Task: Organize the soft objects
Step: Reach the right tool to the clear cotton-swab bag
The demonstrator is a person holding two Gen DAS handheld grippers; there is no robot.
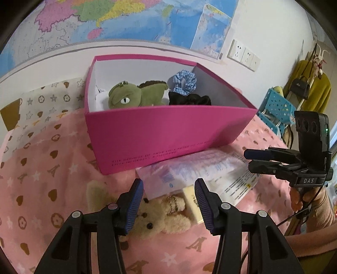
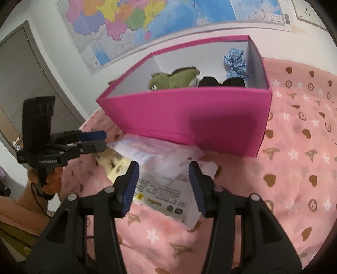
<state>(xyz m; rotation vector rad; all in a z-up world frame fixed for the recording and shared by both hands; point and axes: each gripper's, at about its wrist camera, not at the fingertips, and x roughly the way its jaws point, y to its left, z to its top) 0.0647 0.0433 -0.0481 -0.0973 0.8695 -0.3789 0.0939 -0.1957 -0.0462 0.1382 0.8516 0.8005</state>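
Note:
A pink box [image 1: 160, 134] [image 2: 198, 122] stands on the pink bedspread. It holds a green plush [image 1: 134, 94] [image 2: 172, 79], a blue gingham scrunchie [image 1: 184, 81] [image 2: 234, 63] and a black scrunchie [image 1: 189, 99] [image 2: 221, 82]. In front of the box lies a soft plastic pack [image 1: 195, 170] [image 2: 160, 166] with a cream teddy bear [image 1: 160, 215] [image 2: 109, 158] beside it. My left gripper [image 1: 168, 202] is open, low over the bear. My right gripper [image 2: 163, 185] is open above the pack. Each gripper shows in the other's view, the right [image 1: 252, 160] and the left [image 2: 101, 140].
A cream card [image 1: 192, 202] lies under the pack next to the bear. A map hangs on the wall [image 1: 126, 19] behind the box. A blue perforated basket [image 1: 276, 107] and hanging clothes [image 1: 309, 88] stand to the right. A door [image 2: 27, 84] is at the left.

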